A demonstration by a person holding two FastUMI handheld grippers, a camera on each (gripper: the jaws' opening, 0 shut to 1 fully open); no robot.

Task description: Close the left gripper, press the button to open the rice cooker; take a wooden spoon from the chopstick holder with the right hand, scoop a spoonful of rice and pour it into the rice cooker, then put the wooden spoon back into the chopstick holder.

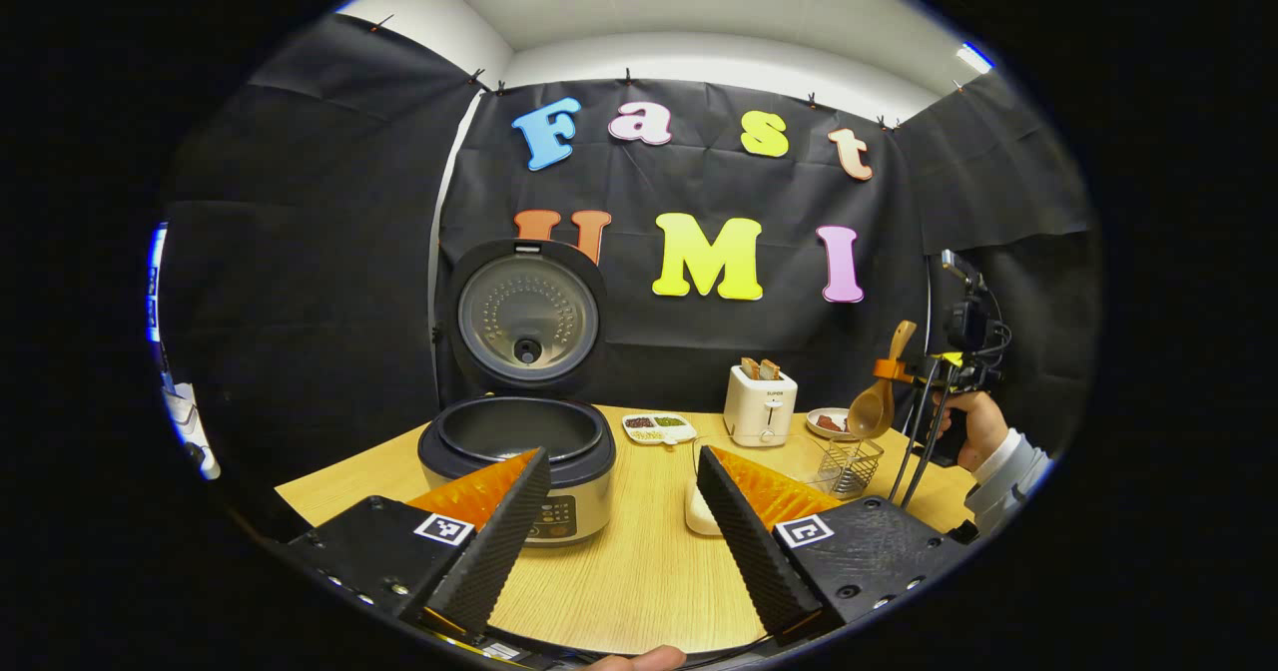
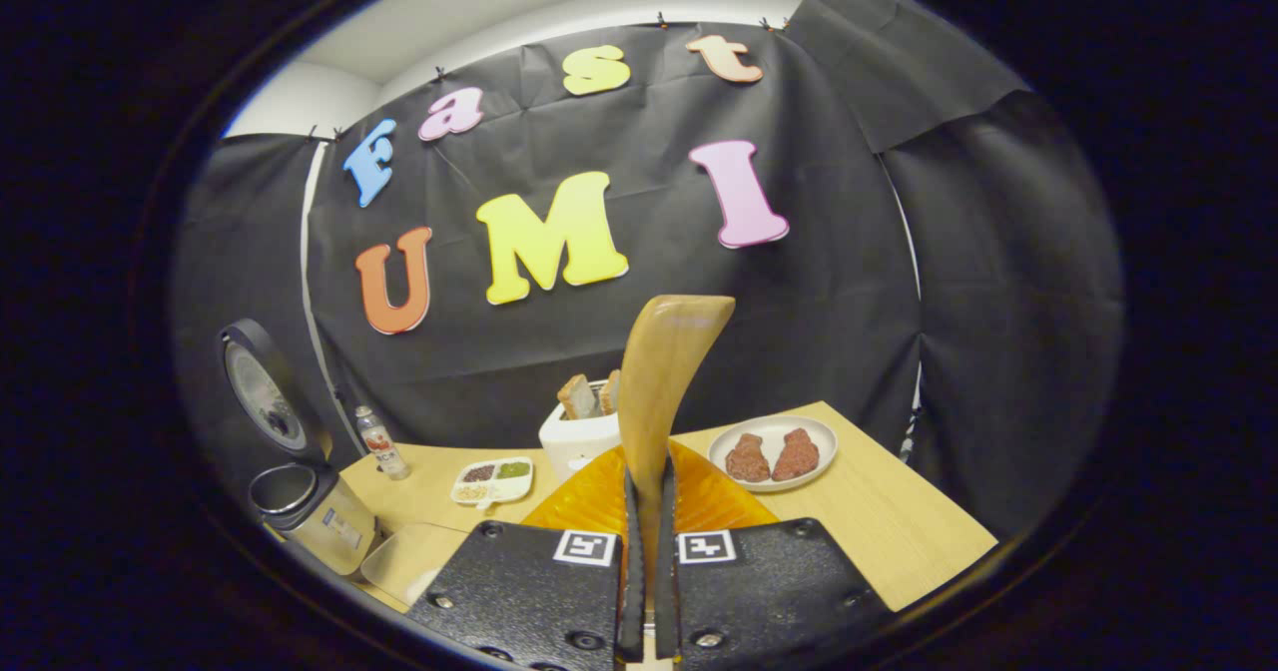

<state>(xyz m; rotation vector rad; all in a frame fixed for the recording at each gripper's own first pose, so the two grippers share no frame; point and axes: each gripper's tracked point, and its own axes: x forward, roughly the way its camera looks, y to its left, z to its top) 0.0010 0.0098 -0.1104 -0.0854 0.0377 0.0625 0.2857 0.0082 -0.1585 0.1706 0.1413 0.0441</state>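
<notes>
The black-and-silver rice cooker (image 1: 516, 451) stands open, dark pot bare; the right gripper (image 2: 646, 511) pinches the tan wooden spoon (image 2: 661, 371) above the wire chopstick holder (image 1: 849, 466); the left gripper (image 1: 609, 531) is spread wide.

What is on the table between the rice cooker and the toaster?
A small divided dish of grains lies between the rice cooker and toaster, seen in the left gripper view.

One rice cooker (image 1: 519, 456), one toaster (image 1: 760, 406), one wooden spoon (image 1: 877, 401)
</notes>
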